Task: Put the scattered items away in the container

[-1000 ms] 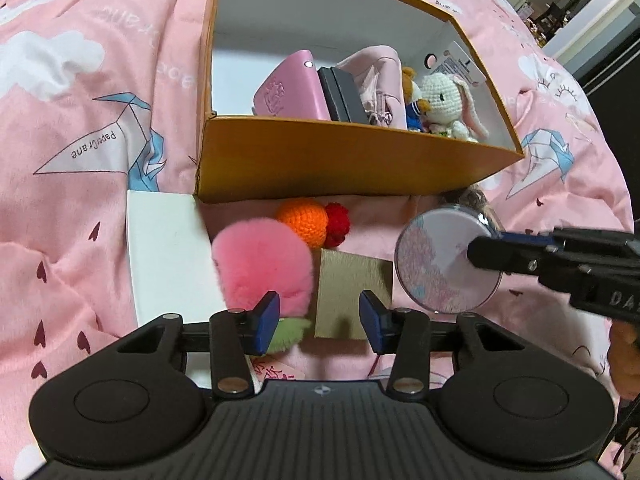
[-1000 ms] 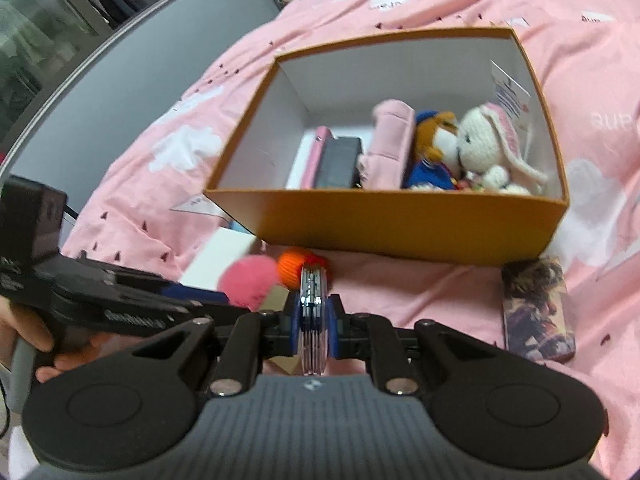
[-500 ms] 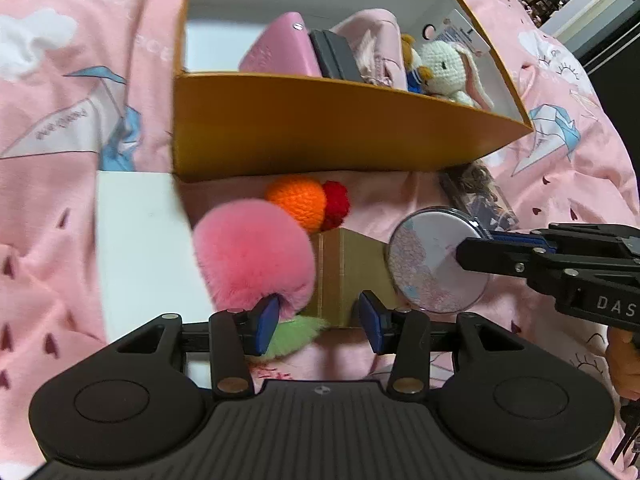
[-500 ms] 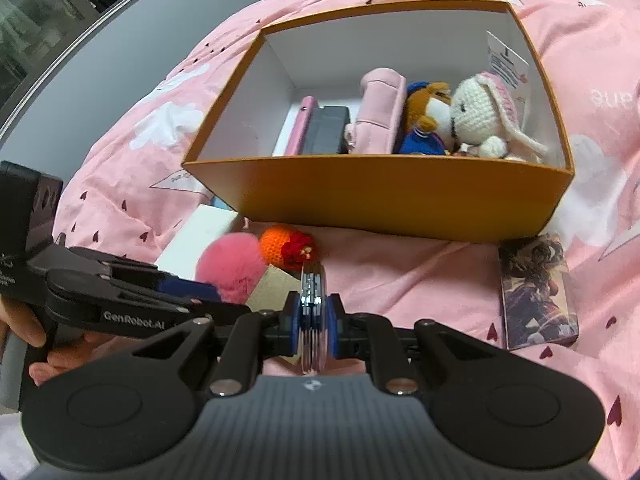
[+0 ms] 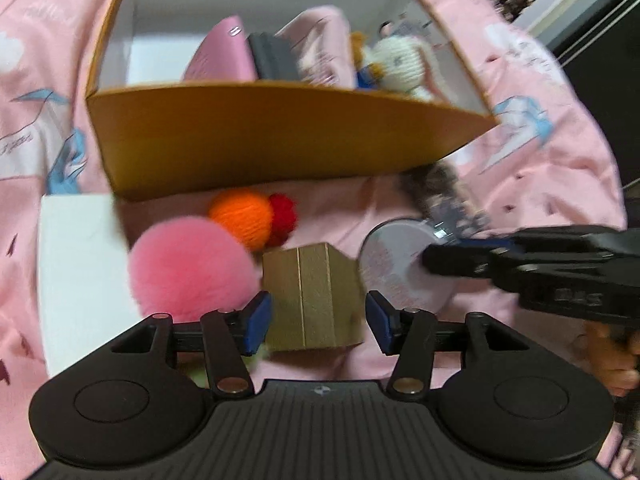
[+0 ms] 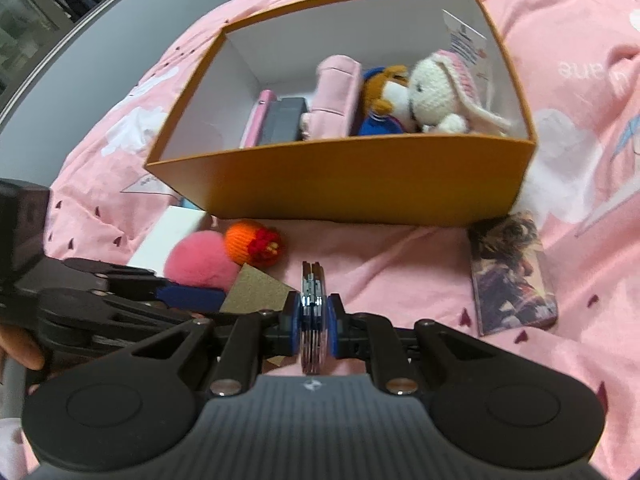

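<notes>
So the orange box (image 6: 344, 184) sits on the pink bedspread (image 6: 580, 60) and it's already pretty stuffed: a pink pouch (image 6: 336, 100), a dark flat case (image 6: 282, 122), a slim pink thing (image 6: 256, 120) leaning next to it, a little bear doll (image 6: 380, 100) and a white knitted bunny (image 6: 436, 92) crammed at the right end.

The leftover clutter is all parked right in front of the box's near wall. From the left: a white box (image 5: 76, 272), a fluffy pink pompom (image 5: 188, 268), an orange knitted ball with a red bit (image 5: 248, 218) just behind the pompom, and a small gold-brown box (image 5: 316, 300). Off to the right a patterned card box (image 6: 512, 272) lies flat, almost touching the orange box's corner.

The left gripper (image 5: 316, 316) hangs over the gold-brown box with its jaws opening, one blue pad on each side of the box, not pressing on it as far as I can tell. The pompom crowds right up against its left finger, so it's kind of in the way there.

The right gripper (image 6: 312, 320) is clamped tight on a round compact mirror (image 5: 404, 264), held on edge low over the bedspread, just beside the gold-brown box. The picture from the left side is blurry.
</notes>
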